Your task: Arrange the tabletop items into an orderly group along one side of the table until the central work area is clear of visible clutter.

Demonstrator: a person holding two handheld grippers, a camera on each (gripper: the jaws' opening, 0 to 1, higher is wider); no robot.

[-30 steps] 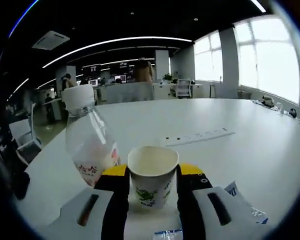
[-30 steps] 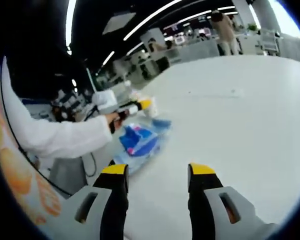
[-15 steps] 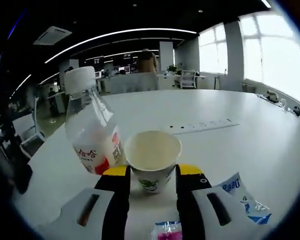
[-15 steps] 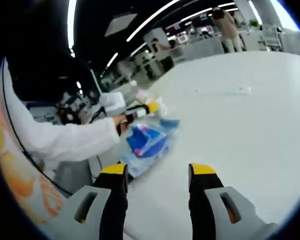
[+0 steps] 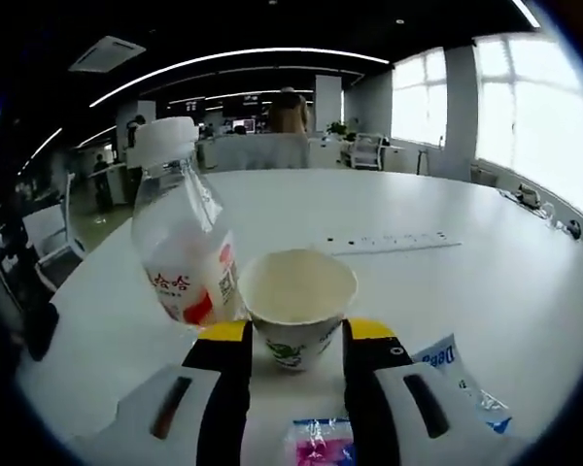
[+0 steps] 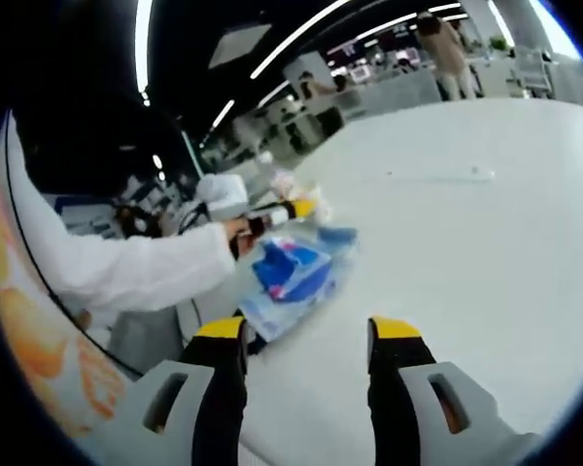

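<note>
Paper cup (image 5: 296, 308): stands upright between the yellow tips of the left hand-held gripper (image 5: 297, 342); the jaws flank its base, but whether they pinch it I cannot tell.
Bottle (image 5: 181, 243): touching-close on the cup's left, tilted, white cap up.
Blue packet (image 6: 293, 275): lies ahead-left of the right hand-held gripper (image 6: 303, 340), whose jaws stand apart and empty.
Nearer hand: left, for the cup.
Table (image 5: 486, 243): bare beyond.

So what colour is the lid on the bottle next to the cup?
White. The bottle cap shows best in the left gripper view.
</note>
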